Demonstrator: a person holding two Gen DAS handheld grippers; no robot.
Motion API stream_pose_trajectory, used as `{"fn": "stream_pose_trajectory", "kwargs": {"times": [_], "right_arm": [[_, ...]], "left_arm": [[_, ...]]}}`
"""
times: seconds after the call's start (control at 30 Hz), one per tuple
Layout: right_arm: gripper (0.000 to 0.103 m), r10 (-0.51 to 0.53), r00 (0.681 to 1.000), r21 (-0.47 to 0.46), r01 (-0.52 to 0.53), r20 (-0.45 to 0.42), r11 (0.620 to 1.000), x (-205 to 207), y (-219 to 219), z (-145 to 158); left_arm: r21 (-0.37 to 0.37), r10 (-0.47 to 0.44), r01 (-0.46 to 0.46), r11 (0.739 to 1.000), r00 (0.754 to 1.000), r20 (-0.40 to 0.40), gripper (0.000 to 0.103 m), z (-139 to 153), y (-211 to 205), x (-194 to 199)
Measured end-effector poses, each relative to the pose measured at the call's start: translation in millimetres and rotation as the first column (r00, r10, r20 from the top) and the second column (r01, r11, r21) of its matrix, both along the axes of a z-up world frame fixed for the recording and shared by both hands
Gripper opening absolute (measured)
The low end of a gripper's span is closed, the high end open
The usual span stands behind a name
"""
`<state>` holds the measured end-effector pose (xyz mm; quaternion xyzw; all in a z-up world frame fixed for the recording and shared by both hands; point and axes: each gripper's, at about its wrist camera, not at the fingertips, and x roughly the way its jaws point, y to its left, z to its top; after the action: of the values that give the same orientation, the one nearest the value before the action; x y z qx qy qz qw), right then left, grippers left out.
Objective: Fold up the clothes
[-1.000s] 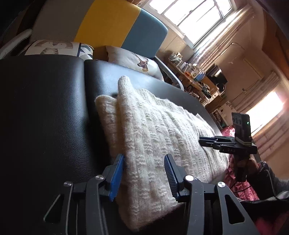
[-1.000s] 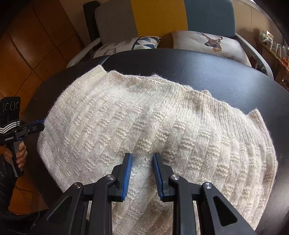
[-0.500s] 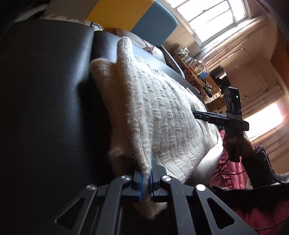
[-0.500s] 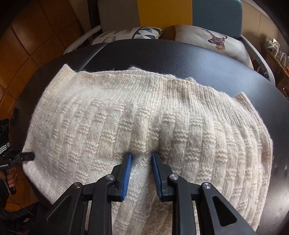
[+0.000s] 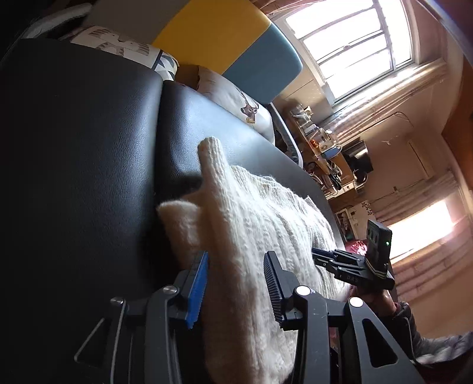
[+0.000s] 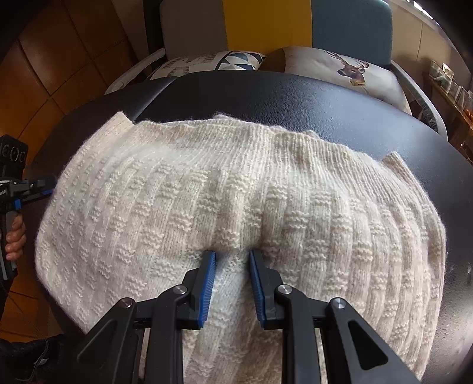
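A cream knitted sweater (image 6: 183, 201) lies folded on a black leather surface (image 6: 325, 103). My right gripper (image 6: 232, 283) is at its near edge, and its blue pads pinch a raised, puckered ridge of the knit. In the left wrist view the sweater (image 5: 266, 221) runs away from me, with one corner sticking up. My left gripper (image 5: 235, 283) is open, with the sweater's end lying loose between its fingers. The right gripper (image 5: 320, 257) shows there at the sweater's far side. The left gripper (image 6: 44, 186) appears at the sweater's left edge.
A striped grey, yellow and blue chair back (image 6: 266, 23) with a deer cushion (image 6: 348, 71) and a patterned cushion (image 6: 207, 62) stands behind the surface. A cluttered shelf (image 5: 325, 141) runs along the wall under the window. A hand (image 6: 14, 236) holds the left gripper's handle.
The left gripper was open, then shut on the sweater's end half a second ago, and now stands open again. The right gripper keeps its pinch; the sweater has shifted slightly.
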<state>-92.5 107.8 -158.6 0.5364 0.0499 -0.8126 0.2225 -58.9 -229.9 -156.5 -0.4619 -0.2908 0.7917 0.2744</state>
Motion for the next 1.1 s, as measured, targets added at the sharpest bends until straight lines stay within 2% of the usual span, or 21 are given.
{"fn": "stream_pose_trajectory", "kwargs": {"times": [0.07,0.1,0.13,0.2,0.27,0.37,0.47,0.57,0.63,0.67,0.7,0.77,0.8,0.83,0.9,0.97,1.03,1.1], "right_arm": [[0.023,-0.002,1.0,-0.014,0.002,0.002,1.0,0.3,3.6,-0.3],[0.023,-0.002,1.0,-0.021,0.002,0.004,1.0,0.6,5.6,-1.1],[0.023,0.0,1.0,-0.025,0.0,0.007,1.0,1.2,6.2,-2.2],[0.023,0.004,1.0,-0.029,-0.004,0.015,1.0,0.7,12.2,-2.6],[0.023,-0.002,1.0,-0.037,0.003,0.027,0.999,0.0,15.2,-3.4],[0.023,-0.011,0.999,-0.05,0.012,0.03,0.999,6.1,15.3,-1.3],[0.023,-0.016,1.0,-0.059,0.018,0.027,0.998,8.5,24.1,2.2],[0.023,-0.02,1.0,-0.092,0.021,0.012,0.996,13.2,31.3,3.4],[0.024,-0.012,1.0,-0.138,0.011,-0.001,0.99,15.7,39.6,6.5],[0.023,-0.009,1.0,-0.163,0.007,-0.011,0.987,17.4,46.0,10.2],[0.023,-0.012,0.999,-0.187,0.007,-0.03,0.982,20.4,55.7,16.8],[0.024,-0.014,0.997,-0.22,-0.002,-0.071,0.976,26.2,74.5,30.3],[0.024,0.003,0.995,-0.202,-0.023,-0.099,0.979,28.8,83.1,37.7],[0.024,0.018,0.992,-0.183,-0.04,-0.121,0.982,30.3,91.4,43.9],[0.024,0.042,0.989,-0.119,-0.059,-0.141,0.991,28.9,107.6,48.2],[0.024,0.051,0.99,-0.043,-0.057,-0.128,0.997,23.3,121.1,43.1],[0.024,0.057,0.995,-0.036,-0.06,-0.081,0.998,16.4,129.2,33.8],[0.024,0.063,0.995,-0.023,-0.065,-0.077,0.998,11.8,129.2,29.1]], "left_arm": [[-0.001,-0.019,0.019,1.0,1.0,0.012,0.038,-0.9,5.8,-11.7],[-0.024,-0.019,0.019,1.0,1.0,0.006,0.033,0.5,9.1,-14.2],[-0.079,0.004,-0.005,0.997,1.0,-0.018,0.004,4.3,12.4,-13.6],[-0.124,0.045,-0.048,0.991,0.999,-0.027,0.006,7.4,12.5,-8.1],[-0.225,0.11,-0.109,0.968,0.994,-0.007,0.005,-2.7,9.0,-1.2],[-0.171,0.163,-0.156,0.973,0.986,0.027,0.006,-20.8,-3.6,5.9],[-0.201,0.188,-0.181,0.963,0.982,0.015,0.01,-13.4,-1.2,9.2],[-0.223,0.228,-0.218,0.95,0.974,0.017,0.025,-5.6,-4.2,19.2],[-0.238,0.254,-0.243,0.941,0.967,0.018,0.053,-0.4,-6.2,25.9],[-0.245,0.267,-0.255,0.936,0.964,0.018,0.057,2.2,-7.2,29.3],[-0.211,0.271,-0.261,0.942,0.962,0.02,0.059,3.3,-11.3,36.9],[-0.083,0.261,-0.256,0.963,0.964,0.054,0.065,-1.4,-20.4,49.5],[-0.077,0.262,-0.257,0.963,0.963,0.064,0.07,-2.9,-21.0,51.2],[-0.078,0.263,-0.258,0.963,0.962,0.071,0.07,-4.0,-21.3,52.4],[-0.134,0.257,-0.247,0.96,0.964,0.06,0.07,-4.5,-16.1,51.3],[-0.116,0.222,-0.212,0.97,0.972,0.08,0.07,-5.2,-6.0,47.0],[-0.119,0.204,-0.193,0.974,0.975,0.085,0.071,-4.2,3.3,43.1],[-0.148,0.204,-0.192,0.97,0.977,0.064,0.071,-1.8,8.7,40.8]]}}
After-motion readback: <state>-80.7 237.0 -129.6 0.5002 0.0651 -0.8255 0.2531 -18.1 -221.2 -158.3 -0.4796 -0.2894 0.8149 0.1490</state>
